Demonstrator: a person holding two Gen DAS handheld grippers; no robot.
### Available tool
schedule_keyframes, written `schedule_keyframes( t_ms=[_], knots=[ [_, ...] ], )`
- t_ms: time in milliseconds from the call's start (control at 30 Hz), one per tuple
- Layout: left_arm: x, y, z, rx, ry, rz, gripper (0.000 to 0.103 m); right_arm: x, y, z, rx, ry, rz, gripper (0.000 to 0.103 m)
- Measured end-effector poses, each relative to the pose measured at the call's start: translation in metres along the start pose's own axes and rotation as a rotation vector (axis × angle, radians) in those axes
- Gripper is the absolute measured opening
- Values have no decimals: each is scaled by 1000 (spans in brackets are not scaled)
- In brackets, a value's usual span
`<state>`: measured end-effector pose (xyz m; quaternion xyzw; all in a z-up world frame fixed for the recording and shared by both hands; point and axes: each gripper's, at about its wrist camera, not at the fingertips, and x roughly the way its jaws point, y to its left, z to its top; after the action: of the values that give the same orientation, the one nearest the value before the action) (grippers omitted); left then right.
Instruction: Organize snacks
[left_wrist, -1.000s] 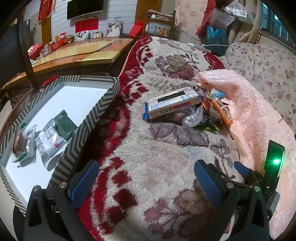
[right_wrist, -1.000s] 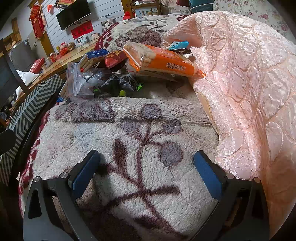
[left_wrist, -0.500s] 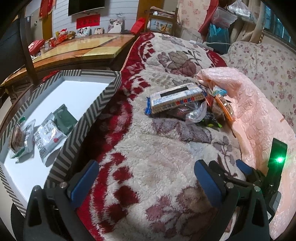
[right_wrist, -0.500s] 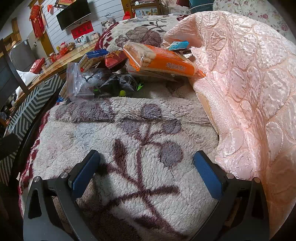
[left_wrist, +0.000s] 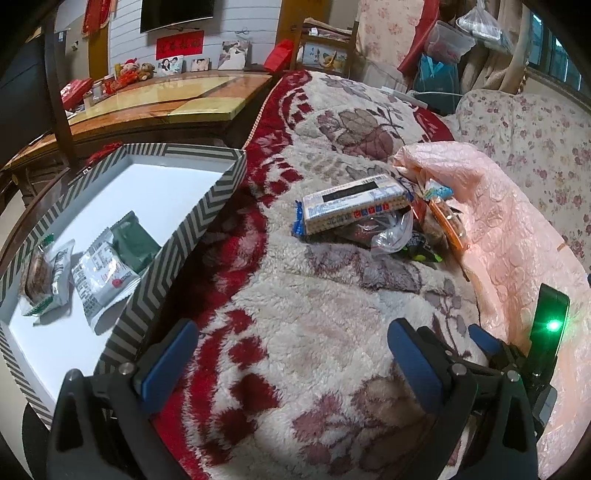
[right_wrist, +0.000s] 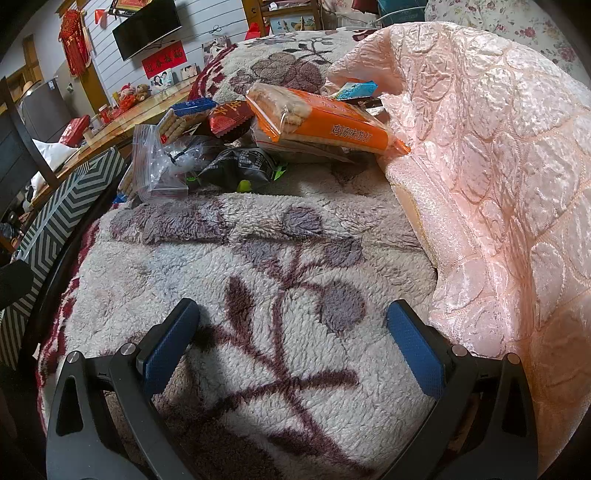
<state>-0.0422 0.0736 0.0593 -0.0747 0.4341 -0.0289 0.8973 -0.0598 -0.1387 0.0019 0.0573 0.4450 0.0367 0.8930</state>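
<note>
Tools: 2, both spread, empty | box: 3 packets

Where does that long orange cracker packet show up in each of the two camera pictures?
Left wrist view: the orange cracker packet is a thin, edge-on strip at the pile's right side, upper right of centre.
Right wrist view: the same packet lies broadside on top of the pile, upper centre.
Shared landmark: the pink quilted cover, just to the packet's right in both.

Left tool and right tool gape, empty
</note>
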Motion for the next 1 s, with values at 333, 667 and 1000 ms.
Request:
schedule_keyframes(
  t_ms=[333,667,1000],
  knots=[
    [2,2,0,-4,19,-1,103,0,0,0,0,0,0,103],
    [3,3,0,-12,17,-1,103,0,0,0,0,0,0,103],
    [1,4,1,-17,14,-2,103,0,0,0,0,0,-1,103]
  ],
)
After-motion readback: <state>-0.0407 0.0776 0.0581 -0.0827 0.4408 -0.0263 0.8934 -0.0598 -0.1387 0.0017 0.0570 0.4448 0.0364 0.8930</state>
